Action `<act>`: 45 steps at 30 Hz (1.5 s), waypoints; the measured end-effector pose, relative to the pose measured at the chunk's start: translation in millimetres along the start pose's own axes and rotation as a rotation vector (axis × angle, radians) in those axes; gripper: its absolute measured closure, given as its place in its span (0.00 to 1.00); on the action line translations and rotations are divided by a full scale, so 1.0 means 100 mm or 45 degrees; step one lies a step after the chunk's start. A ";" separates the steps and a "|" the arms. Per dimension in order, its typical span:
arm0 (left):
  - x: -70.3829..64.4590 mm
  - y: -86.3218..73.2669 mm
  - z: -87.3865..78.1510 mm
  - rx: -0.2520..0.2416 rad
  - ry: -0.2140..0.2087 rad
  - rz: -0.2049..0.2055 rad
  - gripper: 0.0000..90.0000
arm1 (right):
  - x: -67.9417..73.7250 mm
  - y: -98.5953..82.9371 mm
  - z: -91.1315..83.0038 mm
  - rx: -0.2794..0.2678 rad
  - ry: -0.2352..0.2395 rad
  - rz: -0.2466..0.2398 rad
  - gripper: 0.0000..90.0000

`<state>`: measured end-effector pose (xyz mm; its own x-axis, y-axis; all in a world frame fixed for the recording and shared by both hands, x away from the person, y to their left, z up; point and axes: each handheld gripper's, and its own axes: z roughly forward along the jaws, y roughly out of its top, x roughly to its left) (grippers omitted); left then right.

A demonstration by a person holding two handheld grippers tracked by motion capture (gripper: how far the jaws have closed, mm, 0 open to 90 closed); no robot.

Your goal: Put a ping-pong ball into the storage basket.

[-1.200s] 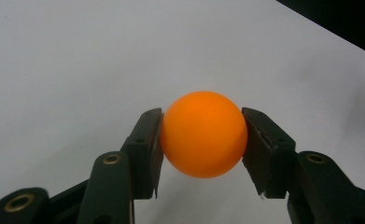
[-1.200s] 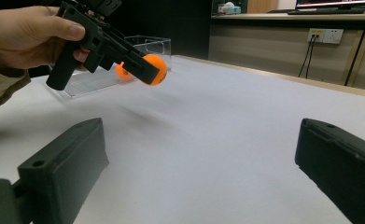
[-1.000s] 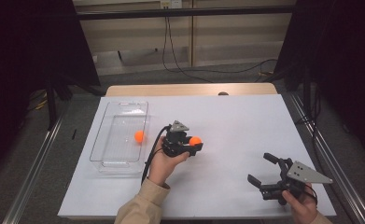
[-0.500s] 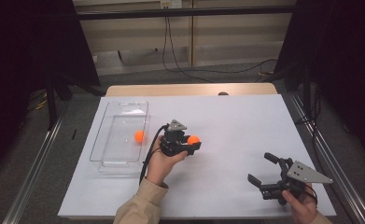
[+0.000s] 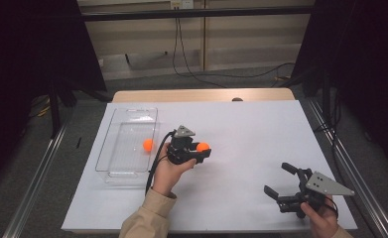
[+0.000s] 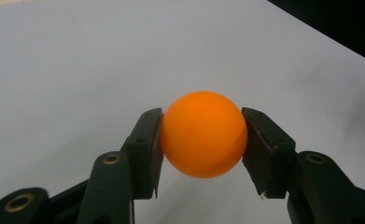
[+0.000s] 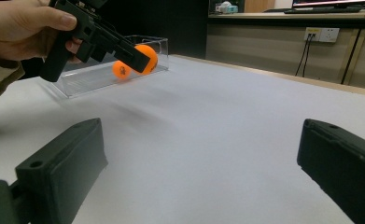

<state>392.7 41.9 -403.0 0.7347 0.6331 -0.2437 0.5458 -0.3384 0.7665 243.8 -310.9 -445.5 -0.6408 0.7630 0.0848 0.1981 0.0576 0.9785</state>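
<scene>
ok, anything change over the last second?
Nothing visibly changed. The left gripper stays shut on the ball just right of the bin; the second ball sits in the bin as before, and the right gripper stays open at the table's near right.

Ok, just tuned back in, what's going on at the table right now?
The left tongs are shut on an orange ball, held just above the white table, right of the clear plastic tray. A second orange ball lies in that tray. The right tongs sit open and empty near the table's front right.
</scene>
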 end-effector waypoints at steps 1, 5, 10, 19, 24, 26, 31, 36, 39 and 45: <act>0.01 0.00 -0.01 -0.004 -0.002 -0.010 0.56 | 0.00 0.00 0.00 0.000 -0.002 -0.001 0.01; 0.03 0.00 -0.04 -0.006 0.013 -0.012 0.57 | 0.00 0.00 -0.01 -0.001 0.000 0.002 0.01; 0.04 0.00 -0.06 -0.008 0.015 -0.022 0.56 | 0.01 0.01 0.00 -0.004 0.003 -0.003 0.01; 0.05 0.00 -0.07 -0.001 0.018 -0.027 0.56 | 0.01 0.00 -0.02 -0.003 -0.004 0.001 0.01; 0.07 0.01 -0.10 0.004 0.015 -0.030 0.56 | 0.01 0.00 -0.03 -0.005 -0.003 -0.003 0.01; 0.08 0.01 -0.10 -0.004 0.017 -0.036 0.56 | 0.01 0.00 -0.03 -0.004 -0.005 -0.001 0.01; 0.10 0.01 -0.13 -0.001 0.024 -0.036 0.56 | 0.01 0.00 -0.03 -0.003 -0.005 0.000 0.01; 0.11 0.02 -0.15 -0.014 0.026 -0.046 0.56 | 0.01 0.00 -0.03 -0.003 -0.007 0.001 0.01; 0.13 0.02 -0.16 -0.015 0.029 -0.049 0.56 | 0.01 0.00 -0.03 -0.003 -0.005 0.002 0.01; 0.14 0.01 -0.18 -0.009 0.034 -0.052 0.56 | 0.01 0.00 -0.03 -0.003 -0.005 0.003 0.01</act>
<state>397.0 62.9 -395.1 0.7007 0.6646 -0.2593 0.5725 -0.3068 0.7604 240.9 -312.3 -444.9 -0.6372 0.7659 0.0859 0.1973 0.0543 0.9788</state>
